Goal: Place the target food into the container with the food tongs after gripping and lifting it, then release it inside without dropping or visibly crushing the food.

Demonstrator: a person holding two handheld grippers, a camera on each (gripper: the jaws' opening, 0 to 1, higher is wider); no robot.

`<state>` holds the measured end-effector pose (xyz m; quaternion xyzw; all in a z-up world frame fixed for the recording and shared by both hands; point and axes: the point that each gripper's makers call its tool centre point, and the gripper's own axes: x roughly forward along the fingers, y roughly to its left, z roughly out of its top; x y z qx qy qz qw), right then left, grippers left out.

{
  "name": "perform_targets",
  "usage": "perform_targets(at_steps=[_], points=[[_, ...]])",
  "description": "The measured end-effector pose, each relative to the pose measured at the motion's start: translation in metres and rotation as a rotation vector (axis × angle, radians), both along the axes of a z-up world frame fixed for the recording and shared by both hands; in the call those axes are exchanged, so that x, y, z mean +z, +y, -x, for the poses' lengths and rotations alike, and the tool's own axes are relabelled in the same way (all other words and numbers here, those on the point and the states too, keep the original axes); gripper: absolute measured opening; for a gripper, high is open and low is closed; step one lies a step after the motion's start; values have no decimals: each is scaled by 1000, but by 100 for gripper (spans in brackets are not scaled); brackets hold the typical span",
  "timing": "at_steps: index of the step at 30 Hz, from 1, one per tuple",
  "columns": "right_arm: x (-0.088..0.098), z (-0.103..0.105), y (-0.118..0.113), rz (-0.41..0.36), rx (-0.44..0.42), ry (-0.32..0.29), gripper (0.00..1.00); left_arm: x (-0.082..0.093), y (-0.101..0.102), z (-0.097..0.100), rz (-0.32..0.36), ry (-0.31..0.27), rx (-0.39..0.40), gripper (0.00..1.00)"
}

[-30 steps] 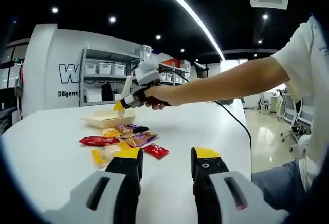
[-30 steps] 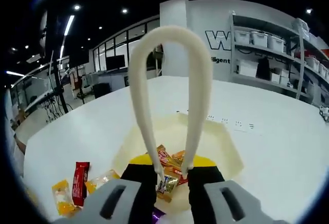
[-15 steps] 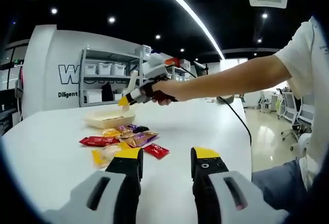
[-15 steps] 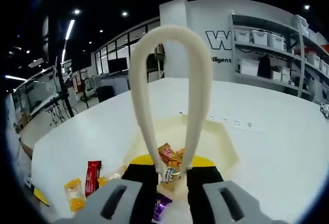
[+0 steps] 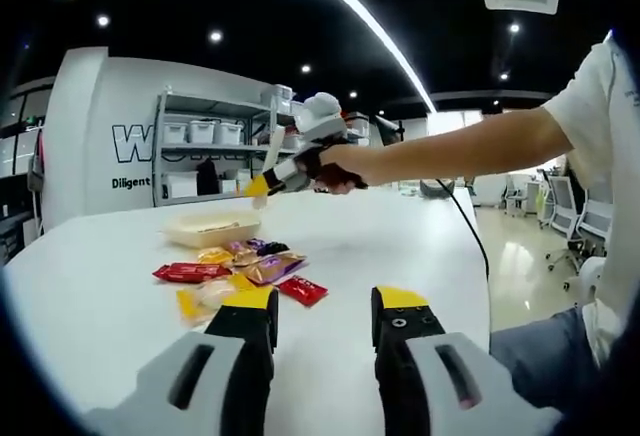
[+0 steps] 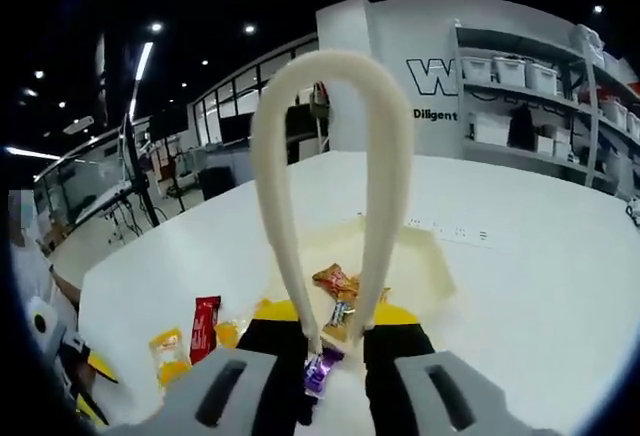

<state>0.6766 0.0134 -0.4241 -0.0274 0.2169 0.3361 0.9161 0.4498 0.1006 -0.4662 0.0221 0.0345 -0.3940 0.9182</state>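
My right gripper [image 6: 336, 341] clamped the cream tongs [image 6: 332, 186]; their tips (half-hidden behind my jaws) hung over the container [image 6: 425, 266]. Left gripper [image 5: 325, 321] gaped empty above the desk [image 5: 90, 286].

Smooth matt cream plastic tongs [image 6: 330, 186], glossy foil-like snack wrappers [image 5: 240, 271], smooth white table [image 5: 390, 246]

Left view distant; right view above container [image 6: 425, 266].

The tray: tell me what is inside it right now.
In the right gripper view the tray holds a few wrapped snacks near its middle. The tongs and the right gripper cover its near part, so anything lying there is hidden.
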Motion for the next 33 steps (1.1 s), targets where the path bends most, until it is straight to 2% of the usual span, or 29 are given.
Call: perform_targets(at_steps=[4, 11, 17, 21, 27, 33], points=[[-6, 18, 1, 10, 39, 22, 15, 0, -1, 1, -4, 1, -2, 36], [-18, 37, 8, 43, 90, 45, 16, -1, -1, 1, -5, 3, -2, 36], [-37, 60, 20, 110, 160, 54, 17, 0, -2, 2, -4, 1, -5, 37], [-40, 58, 22, 119, 169, 44, 18, 1, 0, 1, -9, -11, 9, 42], [-40, 57, 29, 115, 203, 41, 19, 6, 8, -6, -18, -60, 73, 65], [-46, 52, 30, 136, 225, 38, 19, 12, 21, -16, -18, -100, 167, 96]])
